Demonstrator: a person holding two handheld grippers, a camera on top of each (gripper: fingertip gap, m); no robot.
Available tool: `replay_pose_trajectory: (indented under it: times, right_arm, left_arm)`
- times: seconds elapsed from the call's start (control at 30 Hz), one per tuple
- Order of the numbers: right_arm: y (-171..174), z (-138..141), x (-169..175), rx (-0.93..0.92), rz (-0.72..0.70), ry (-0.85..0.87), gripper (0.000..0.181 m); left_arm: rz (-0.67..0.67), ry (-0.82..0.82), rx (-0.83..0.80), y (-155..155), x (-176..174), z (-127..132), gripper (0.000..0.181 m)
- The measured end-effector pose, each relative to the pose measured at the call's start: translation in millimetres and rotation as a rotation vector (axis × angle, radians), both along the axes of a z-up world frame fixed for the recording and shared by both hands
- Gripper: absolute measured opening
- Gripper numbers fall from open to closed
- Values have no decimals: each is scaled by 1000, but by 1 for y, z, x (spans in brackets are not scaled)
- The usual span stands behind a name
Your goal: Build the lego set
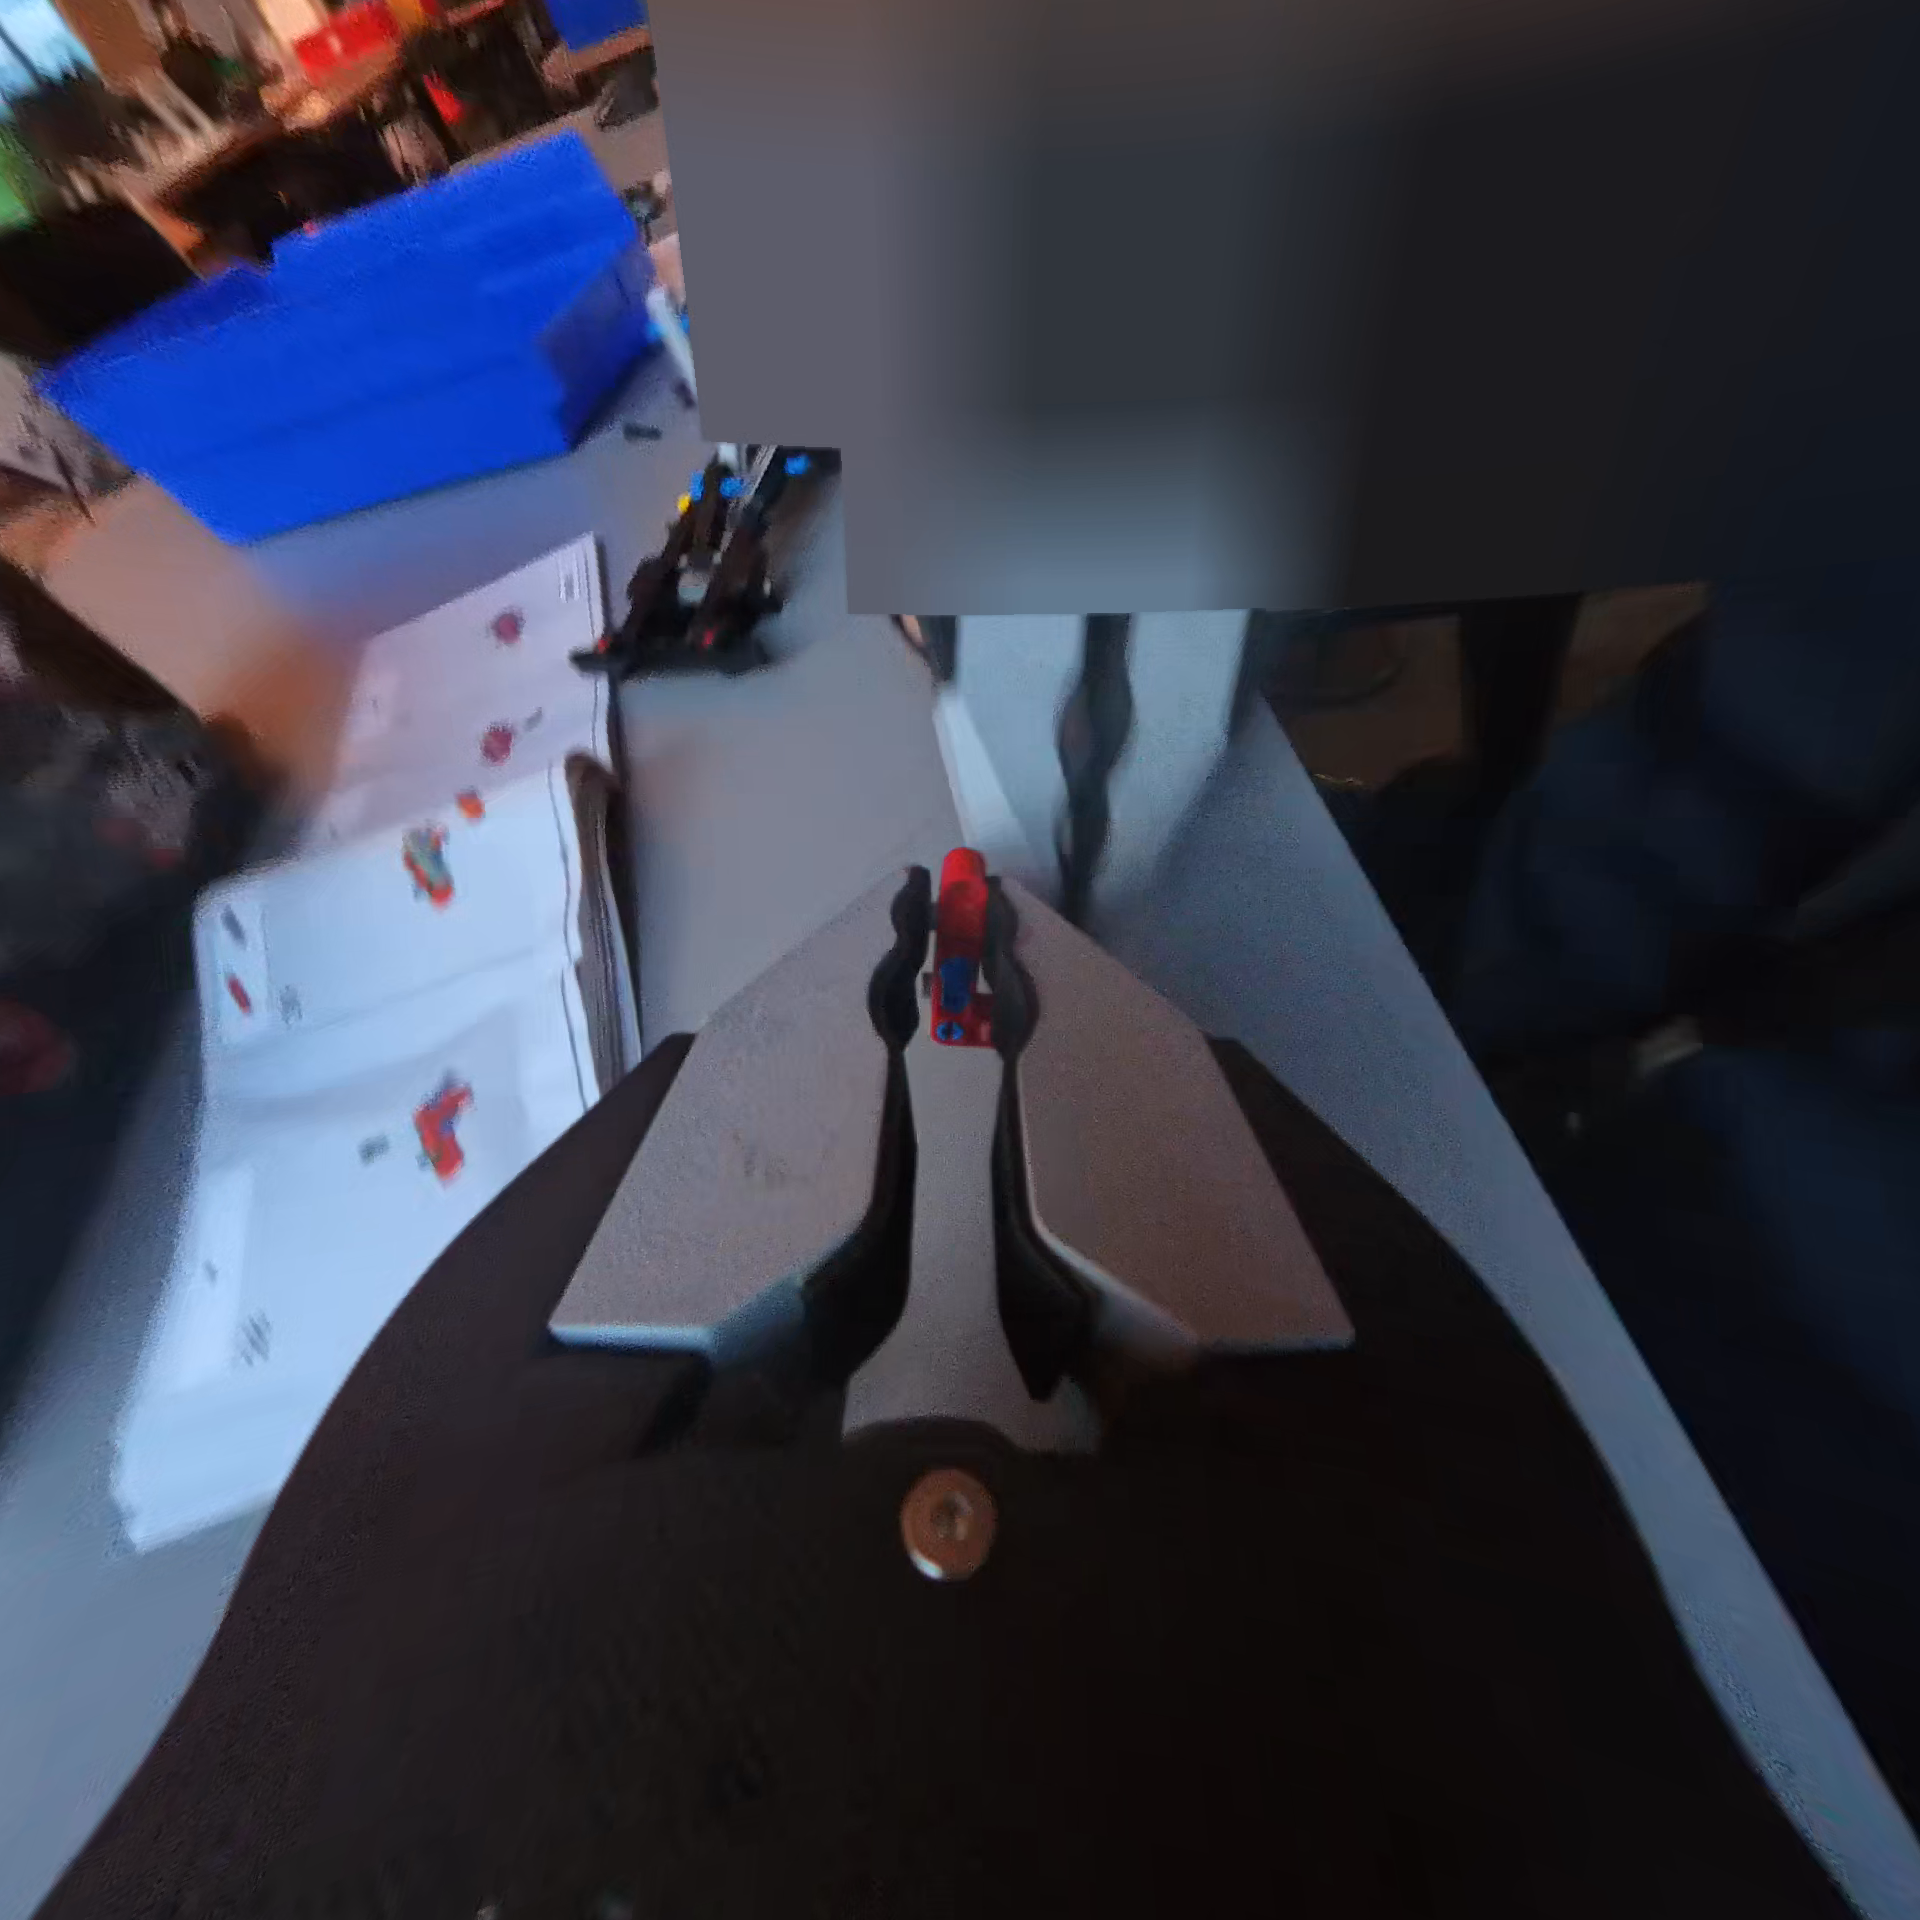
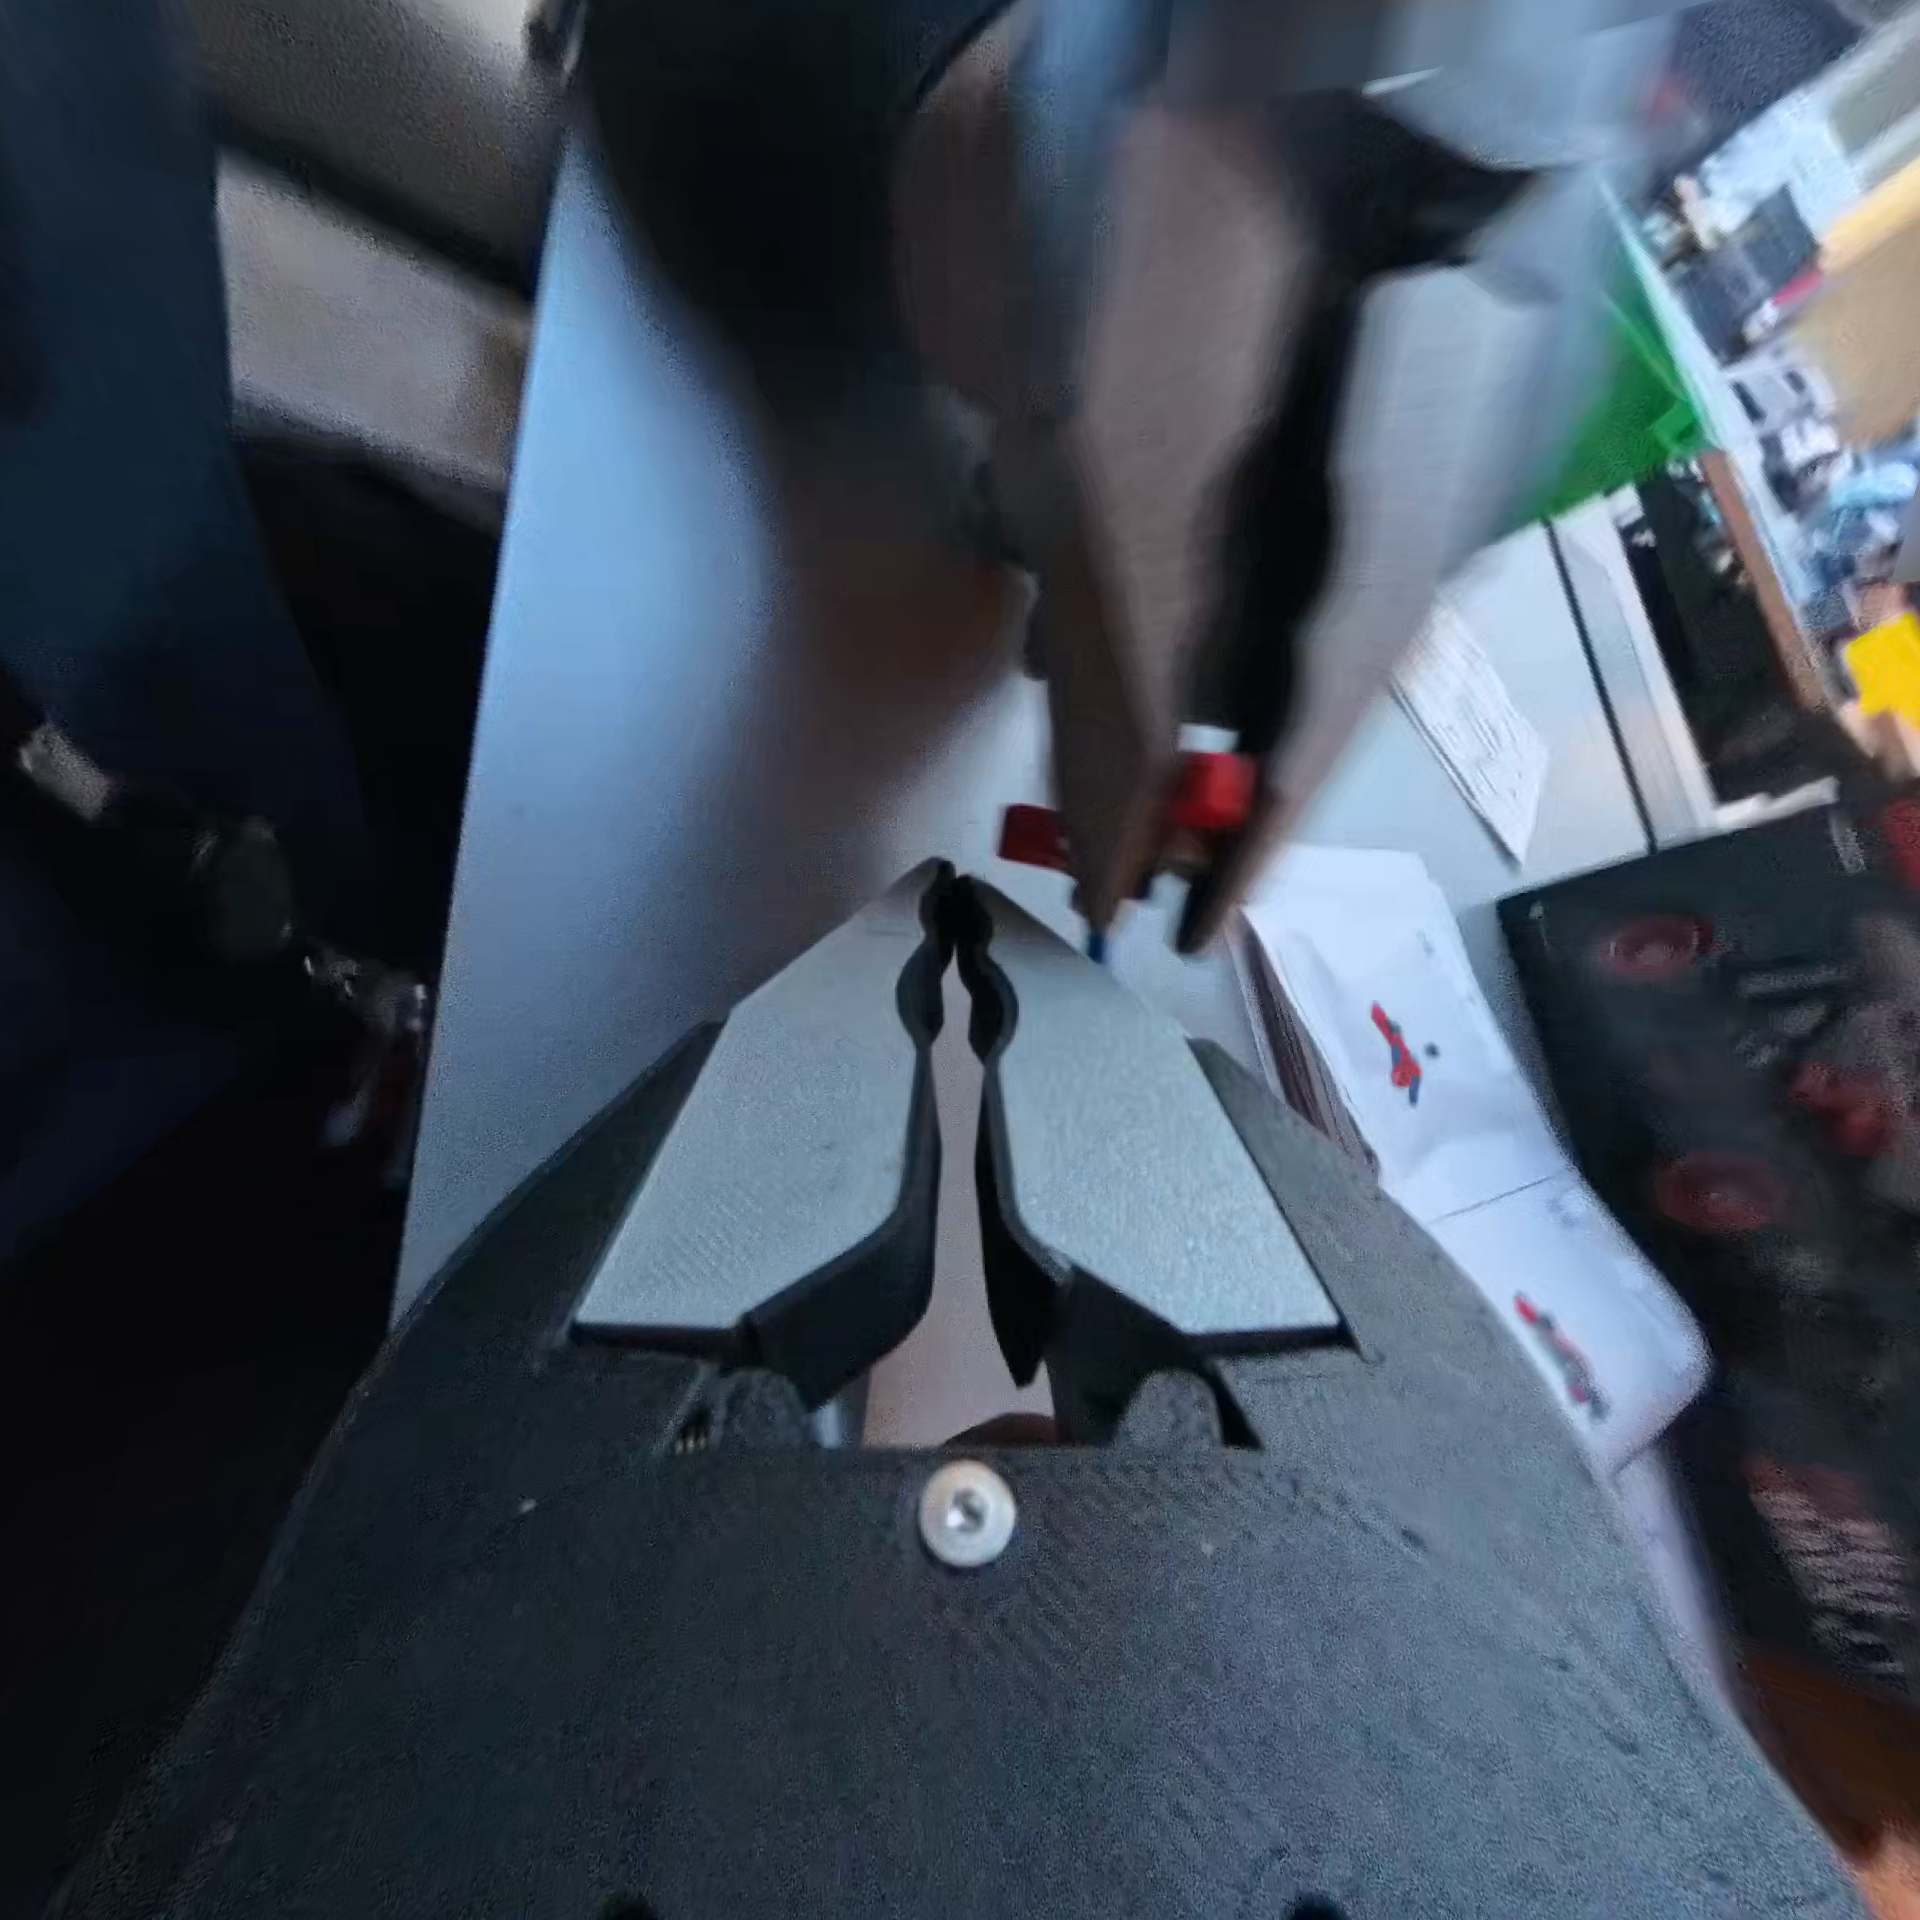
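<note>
My left tongs [image 1: 951,935] clench a small red-and-blue lego subassembly [image 1: 958,956] above the table's [image 1: 769,790] near edge. Right tongs [image 2: 951,914] clenched, empty. Black chassis [image 1: 707,582] waits beside the instruction booklet [image 1: 416,987]; most assembly remains.

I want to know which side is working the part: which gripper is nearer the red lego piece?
Left. The left gripper is shut on the red lego piece, clamped between its fingers. The right gripper is shut and empty, apart from the piece.

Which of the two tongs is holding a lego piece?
The left tongs: a red lego piece with blue pins sits clamped between their black tips. The right tongs are shut with nothing between their tips.
</note>
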State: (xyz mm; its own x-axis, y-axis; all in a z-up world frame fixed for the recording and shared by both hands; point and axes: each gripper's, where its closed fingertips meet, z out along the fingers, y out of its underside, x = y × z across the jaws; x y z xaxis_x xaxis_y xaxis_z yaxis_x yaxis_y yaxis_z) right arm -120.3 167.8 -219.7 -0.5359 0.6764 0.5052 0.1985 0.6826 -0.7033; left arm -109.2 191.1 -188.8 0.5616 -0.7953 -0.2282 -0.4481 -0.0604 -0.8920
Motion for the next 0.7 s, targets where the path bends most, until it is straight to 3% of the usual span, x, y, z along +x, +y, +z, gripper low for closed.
replay_pose_trajectory:
  times: [0.07,0.1,0.17,0.27,0.4,0.5,0.63,0.7]
  right_arm:
    - [24,11,3,-170,-68,-39,0]
    - [37,16,2,-168,-108,0,0]
    - [50,16,-2,-156,-162,17,0]
    - [65,1,-5,-190,-251,-84,0]
    - [66,7,-5,-254,-250,-70,0]
    - [68,3,-1,-293,-266,-113,17]
    - [72,11,-1,-314,-285,-58,19]
    - [78,17,0,-313,-313,-5,19]
  left_arm:
    - [64,-127,-67,3,-29,8,6]
    - [95,-152,-42,7,-41,14,6]
    - [15,-241,-63,2,-34,26,6]
    - [5,-174,-115,4,-28,10,6]
    - [27,-141,-103,7,-26,6,6]
    - [66,-149,-118,12,-30,5,6]
    - [56,-196,-97,8,-29,15,6]
    - [-21,-231,-45,-19,-16,33,6]
